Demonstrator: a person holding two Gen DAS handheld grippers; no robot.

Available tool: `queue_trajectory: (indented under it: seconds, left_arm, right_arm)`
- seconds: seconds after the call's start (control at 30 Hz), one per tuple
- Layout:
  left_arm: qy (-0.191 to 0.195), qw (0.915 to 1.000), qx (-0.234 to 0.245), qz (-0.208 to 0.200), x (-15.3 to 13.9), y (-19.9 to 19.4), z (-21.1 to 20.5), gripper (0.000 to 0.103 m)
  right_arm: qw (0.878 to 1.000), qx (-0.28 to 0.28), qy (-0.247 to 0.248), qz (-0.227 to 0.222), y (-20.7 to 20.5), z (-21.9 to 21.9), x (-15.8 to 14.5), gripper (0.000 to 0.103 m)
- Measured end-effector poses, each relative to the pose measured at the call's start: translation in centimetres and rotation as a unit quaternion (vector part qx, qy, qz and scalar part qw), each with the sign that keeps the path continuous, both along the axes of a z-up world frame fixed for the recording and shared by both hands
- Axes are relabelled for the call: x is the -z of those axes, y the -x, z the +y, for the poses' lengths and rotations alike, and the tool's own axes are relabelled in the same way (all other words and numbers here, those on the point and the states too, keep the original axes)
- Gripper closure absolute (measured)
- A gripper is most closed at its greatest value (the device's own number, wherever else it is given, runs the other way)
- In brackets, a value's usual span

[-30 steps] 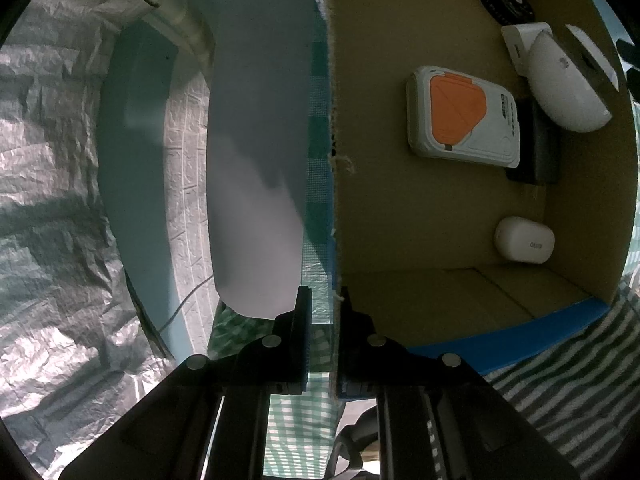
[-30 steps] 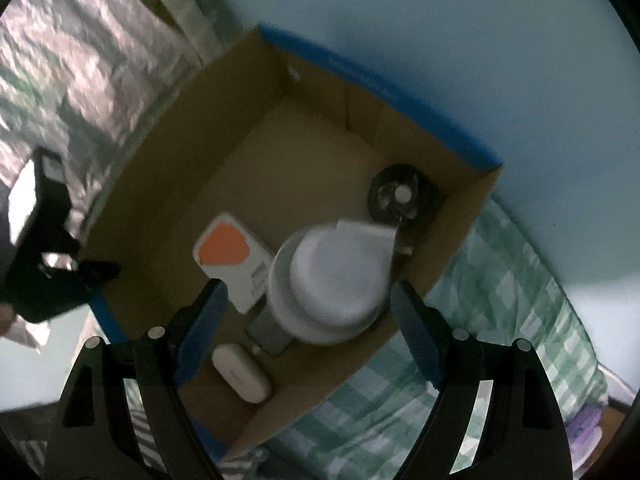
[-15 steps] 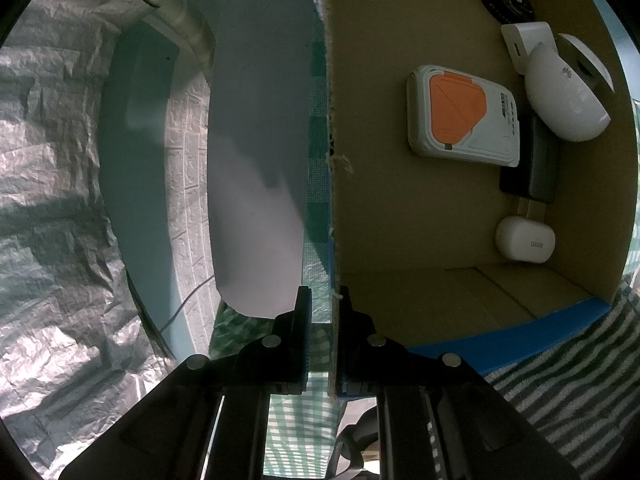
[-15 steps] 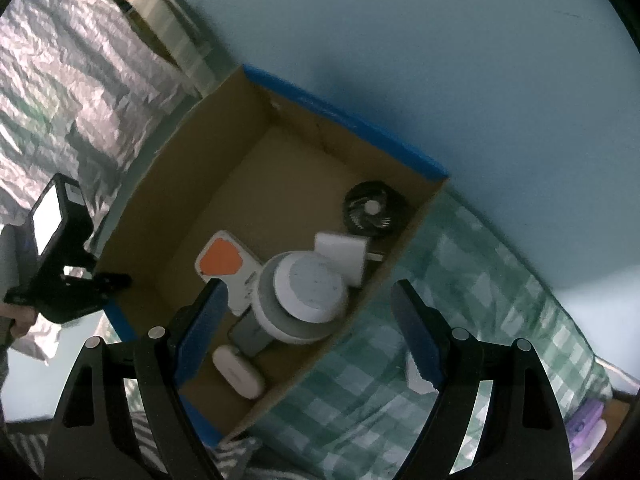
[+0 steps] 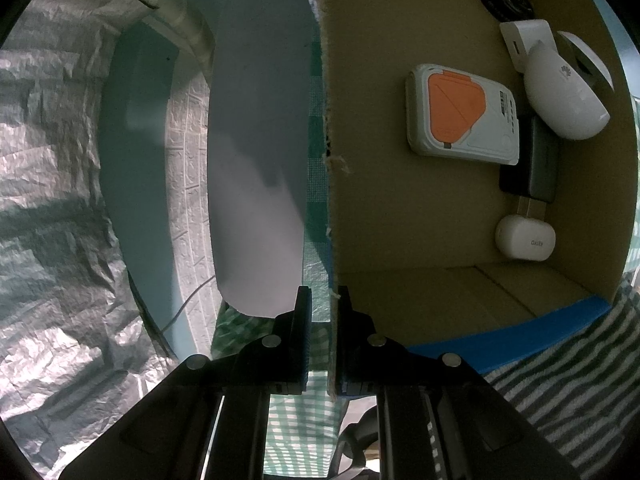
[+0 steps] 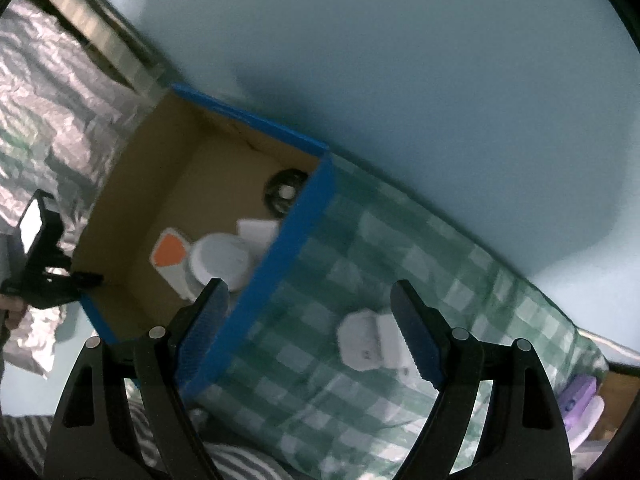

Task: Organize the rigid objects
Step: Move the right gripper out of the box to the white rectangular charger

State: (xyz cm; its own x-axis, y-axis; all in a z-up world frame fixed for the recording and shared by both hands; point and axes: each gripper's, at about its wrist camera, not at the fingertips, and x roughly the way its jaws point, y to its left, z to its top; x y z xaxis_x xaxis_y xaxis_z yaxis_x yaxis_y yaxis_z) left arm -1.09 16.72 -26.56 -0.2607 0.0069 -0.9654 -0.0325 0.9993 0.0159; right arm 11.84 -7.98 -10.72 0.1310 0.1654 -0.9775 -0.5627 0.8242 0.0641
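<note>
Left tool (image 5: 323, 312) clenches the cardboard box (image 5: 400, 208) wall on green-checked cloth (image 6: 360, 280); right tool (image 6: 308, 320) gapes empty.

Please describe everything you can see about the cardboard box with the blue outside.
The open brown cardboard box has bare tan inner walls, blue outer faces and a frayed top edge. It stands upright on a green checked cloth. The left gripper is shut on one wall, one finger inside and one outside. On its floor lie several small devices, among them a white and orange case.
</note>
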Motion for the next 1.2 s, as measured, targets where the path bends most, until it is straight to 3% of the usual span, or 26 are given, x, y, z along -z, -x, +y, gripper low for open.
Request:
queue_trajectory:
  seconds: [0.27,0.57,0.73,1.2]
  left_arm:
    - [-0.002,1.0000,0.000,0.001,-0.1,0.0,-0.1,0.091]
    - [-0.003,1.0000,-0.002,0.002,0.0,0.0,0.0,0.091]
    - [-0.005,1.0000,0.000,0.004,0.1,0.0,0.0,0.091]
    - [-0.005,1.0000,-0.002,0.004,0.1,0.0,0.1,0.091]
  right_arm:
    - [0.999,0.013,0.028,0.011,-1.0,-3.1,1.4,0.020]
    - [0.996,0.020,0.063,0.064,-1.3,-5.9,7.6,0.021]
    - [0.994,0.016,0.076,0.072,-1.1,-6.7,10.2,0.021]
    - [0.991,0.034,0.072,0.111,-1.7,-8.5,13.6,0.051]
